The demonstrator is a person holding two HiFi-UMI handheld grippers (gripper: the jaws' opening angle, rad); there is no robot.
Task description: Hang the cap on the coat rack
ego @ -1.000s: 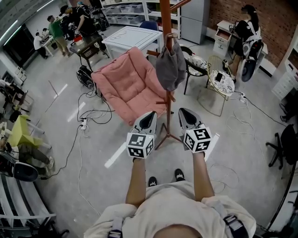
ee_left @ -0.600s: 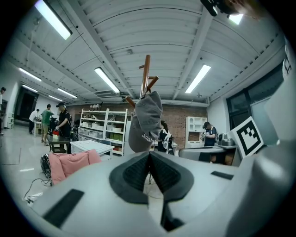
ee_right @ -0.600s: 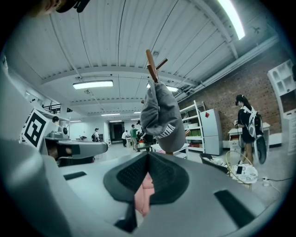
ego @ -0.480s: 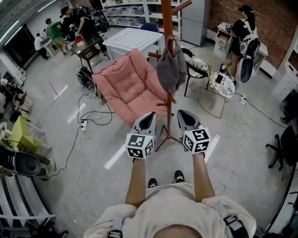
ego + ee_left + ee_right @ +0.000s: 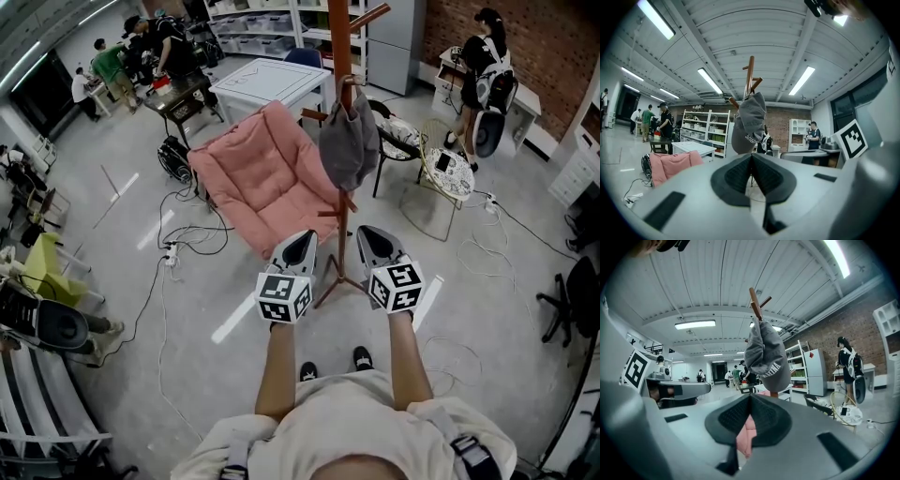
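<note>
The gray cap [image 5: 349,136] hangs on a peg of the brown wooden coat rack [image 5: 343,56]. It droops down along the pole, with its open side against the wood.

Both claws are low in front of the person, well away from the cap. The left gripper [image 5: 305,232] is clenched, with its two jaws pressed together and nothing between them. The right gripper [image 5: 367,231] is clenched too, and it holds nothing. The two sit side by side, a little apart, and both point toward the rack. The foot of the rack stands on the floor just past their tips, and the pole rises between them.

From the left gripper [image 5: 751,157] view, the cap [image 5: 749,124] hangs up above the closed jaw tips and does not touch them. White letters show on its lower edge. From the right gripper [image 5: 750,397] view, the cap [image 5: 765,357] is above the tips and a bit to the right, also apart from them.

A pink padded chair [image 5: 262,178] sits left of the rack. A white table [image 5: 272,80] is behind the chair. Cables [image 5: 178,234] lie on the gray floor near it.
</note>
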